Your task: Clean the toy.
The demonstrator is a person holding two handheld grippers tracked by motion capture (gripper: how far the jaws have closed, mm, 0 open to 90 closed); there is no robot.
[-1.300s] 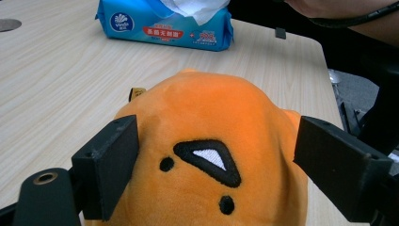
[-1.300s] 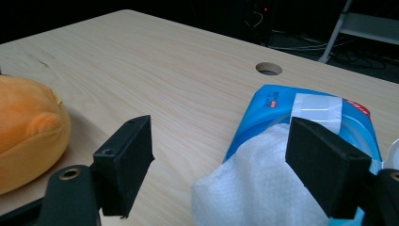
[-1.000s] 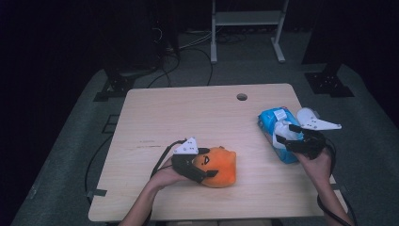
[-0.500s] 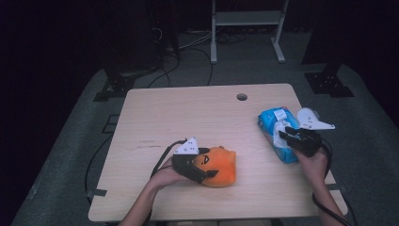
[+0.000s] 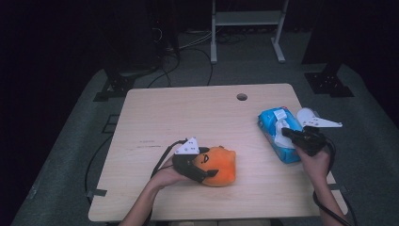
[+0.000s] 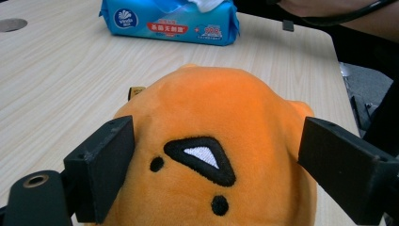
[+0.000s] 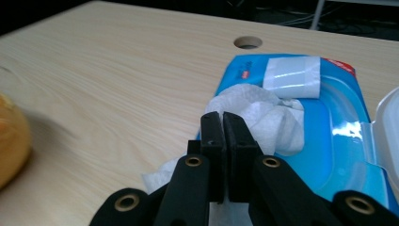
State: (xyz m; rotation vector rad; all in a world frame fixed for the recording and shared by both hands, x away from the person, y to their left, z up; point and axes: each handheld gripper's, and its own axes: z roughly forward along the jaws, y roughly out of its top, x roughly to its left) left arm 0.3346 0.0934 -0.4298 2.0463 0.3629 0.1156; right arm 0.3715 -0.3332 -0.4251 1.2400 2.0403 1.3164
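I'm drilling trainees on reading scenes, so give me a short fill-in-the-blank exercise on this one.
1. The left tool straddles the ____ plush toy.
2. The right tool is shut on a white ____ from the blue pack.
3. The pack's flap lid is ____.

Missing words: orange; wipe; open

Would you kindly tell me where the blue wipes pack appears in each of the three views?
High view: blue wipes pack at right table edge.
Left gripper view: top centre, beyond the orange plush.
Right gripper view: right half, behind the shut jaws.
Shared landmark: table hole.
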